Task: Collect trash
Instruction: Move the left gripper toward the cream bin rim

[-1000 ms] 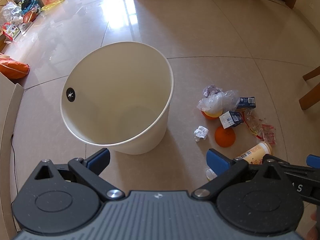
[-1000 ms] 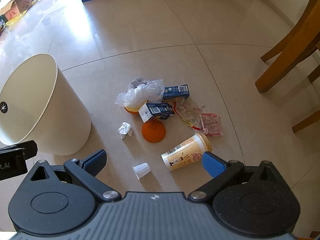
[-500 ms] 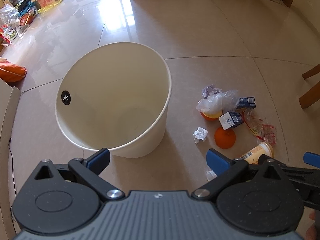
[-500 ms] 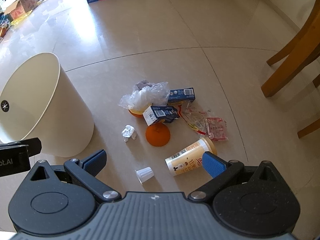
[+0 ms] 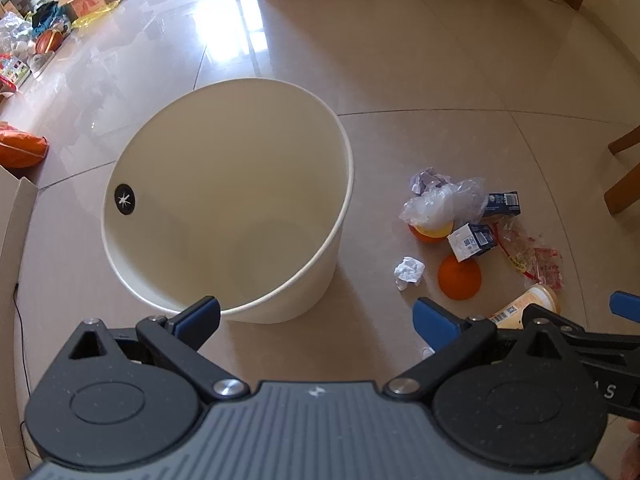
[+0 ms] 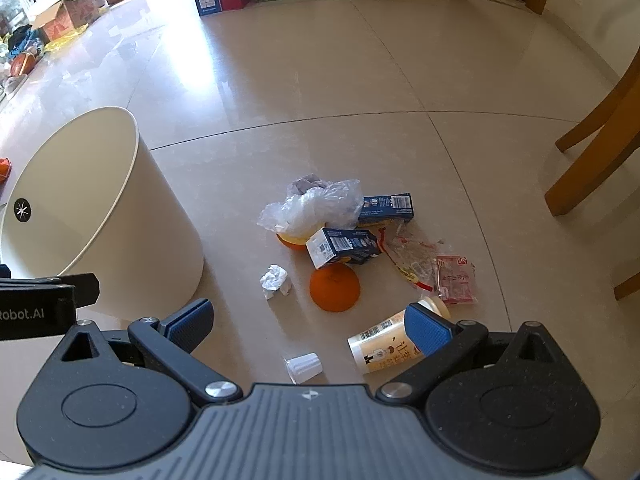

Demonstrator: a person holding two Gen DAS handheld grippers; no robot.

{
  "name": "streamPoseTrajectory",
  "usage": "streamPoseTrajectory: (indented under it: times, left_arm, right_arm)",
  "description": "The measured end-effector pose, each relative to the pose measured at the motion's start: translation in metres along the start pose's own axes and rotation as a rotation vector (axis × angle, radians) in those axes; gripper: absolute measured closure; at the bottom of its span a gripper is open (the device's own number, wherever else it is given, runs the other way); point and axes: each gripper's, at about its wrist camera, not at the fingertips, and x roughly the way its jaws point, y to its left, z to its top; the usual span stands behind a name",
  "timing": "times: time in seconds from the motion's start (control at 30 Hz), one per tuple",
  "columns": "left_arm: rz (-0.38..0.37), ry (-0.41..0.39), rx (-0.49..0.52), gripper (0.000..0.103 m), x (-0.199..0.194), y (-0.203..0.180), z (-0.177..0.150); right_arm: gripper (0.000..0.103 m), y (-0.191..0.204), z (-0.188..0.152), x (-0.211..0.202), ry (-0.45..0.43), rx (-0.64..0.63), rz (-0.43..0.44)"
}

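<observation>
change: both grippers have crept forward and a little lower; litter and bin sit larger in both views, nothing picked up, nothing shifted on the floor
left gripper [image 5: 316,314]: jaws spread wide, empty, hovering at the near rim of the bin
right gripper [image 6: 308,322]: jaws spread wide, empty, over the near edge of the litter
bin [image 5: 280,304]: white, upright on the tile floor [image 6: 360,80], looks empty inside, left of the litter
trash location: loose pile on the floor just right of the bin, not touching it
drink cup [image 6: 394,344]: lying on its side, nearest the right gripper's right finger; likely light, thin wall dents easily, round so may roll; grip across mid-body
small white cap [image 6: 304,367]: tiny, rigid, light; lies between the right jaws, likely easiest first pick
paper wad [image 6: 275,280]: soft, weightless; pinch anywhere
orange peel [image 6: 335,289]: dome-up, slick, floppy; take by the edge
cartons [image 6: 344,246]: stiff-ish card, probably empty; grip across the narrow faces
plastic bag [image 6: 316,206]: limp, slippery; bunch a fold
wrappers [image 6: 452,278]: flat on the tile, hard to get a finger under
</observation>
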Motion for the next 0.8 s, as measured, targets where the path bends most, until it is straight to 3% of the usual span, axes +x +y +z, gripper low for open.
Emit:
streamPoseTrajectory:
  times: [0.53, 0.67, 0.8]
  left_arm:
    - [0.003, -0.054, 0.044, 0.001, 0.021, 0.026, 0.01]
    - [-0.015, -0.109, -0.012, 0.001, 0.02, 0.054, 0.02]
    - [0.015, -0.148, -0.09, 0.001, 0.022, 0.09, 0.035]
  right_arm:
    - [0.0, 0.01, -0.01, 0.017, -0.094, -0.059, 0.059]
    - [0.0, 0.013, -0.016, 0.024, -0.111, -0.09, 0.039]
    - [0.0, 0.015, -0.023, 0.032, -0.098, -0.127, 0.031]
